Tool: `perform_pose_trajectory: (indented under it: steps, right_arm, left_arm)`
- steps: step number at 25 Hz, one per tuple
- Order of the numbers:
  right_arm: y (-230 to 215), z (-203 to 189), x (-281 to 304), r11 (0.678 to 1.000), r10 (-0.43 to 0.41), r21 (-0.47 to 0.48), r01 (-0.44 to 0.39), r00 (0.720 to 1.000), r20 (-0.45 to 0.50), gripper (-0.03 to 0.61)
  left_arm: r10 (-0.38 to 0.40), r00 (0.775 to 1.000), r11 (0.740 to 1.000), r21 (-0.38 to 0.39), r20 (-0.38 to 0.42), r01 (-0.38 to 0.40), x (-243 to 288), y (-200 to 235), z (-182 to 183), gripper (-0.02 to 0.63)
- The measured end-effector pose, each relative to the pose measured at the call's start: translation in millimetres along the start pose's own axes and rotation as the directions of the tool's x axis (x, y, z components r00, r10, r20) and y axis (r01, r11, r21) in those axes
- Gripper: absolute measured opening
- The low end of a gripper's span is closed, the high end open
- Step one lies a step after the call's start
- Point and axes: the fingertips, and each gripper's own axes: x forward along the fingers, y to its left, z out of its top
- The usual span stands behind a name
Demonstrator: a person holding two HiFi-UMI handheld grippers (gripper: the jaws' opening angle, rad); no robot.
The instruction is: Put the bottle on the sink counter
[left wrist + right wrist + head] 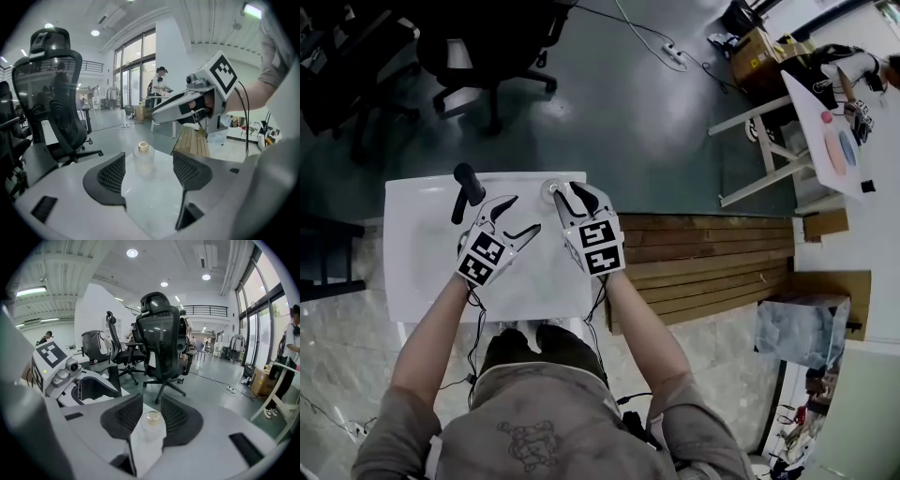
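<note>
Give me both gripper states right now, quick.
Left gripper: open, empty.
Right gripper: open, gripping nothing; the bottle stands free on the sink counter.

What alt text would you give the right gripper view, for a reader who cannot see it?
A small clear bottle with a pale cap shows between the two black jaws of the right gripper, which stand apart and do not press it. Behind them are a black office chair on a grey floor, and the left gripper at the left edge.
</note>
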Motion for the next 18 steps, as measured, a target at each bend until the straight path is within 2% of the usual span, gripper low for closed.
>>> perform_pose_trajectory:
  steps: [4,6,9,13,15,18]
  right_arm:
    - [-1,21,-23,1.0,-0.021,0.013,0.02,0.999,0.041,0.107]
    - [1,35,-36,0.999,-0.021,0.033,0.019,0.998,0.063,0.1]
    - [7,59,-59,0.999,-0.032,0.006,0.031,0.994,0.104,0.095]
    - [15,94,-92,0.998,-0.037,-0.047,0.045,0.985,0.17,0.092]
    - [19,110,-107,0.996,-0.038,-0.067,0.053,0.979,0.201,0.09]
    - [27,132,-131,0.994,-0.032,-0.09,0.055,0.971,0.238,0.067]
  left_arm:
    - [0.028,0.999,0.999,0.034,0.025,-0.029,-20,3,22,0.31]
    - [0.068,0.996,0.997,0.041,0.055,-0.07,-35,8,36,0.204]
    - [0.098,0.991,0.994,0.044,0.088,-0.103,-56,11,56,0.189]
    - [0.132,0.988,0.989,0.053,0.075,-0.136,-76,11,74,0.134]
    - [0.167,0.982,0.983,0.067,0.09,-0.173,-89,14,87,0.114]
    - [0.242,0.96,0.965,0.063,0.144,-0.253,-114,23,108,0.054]
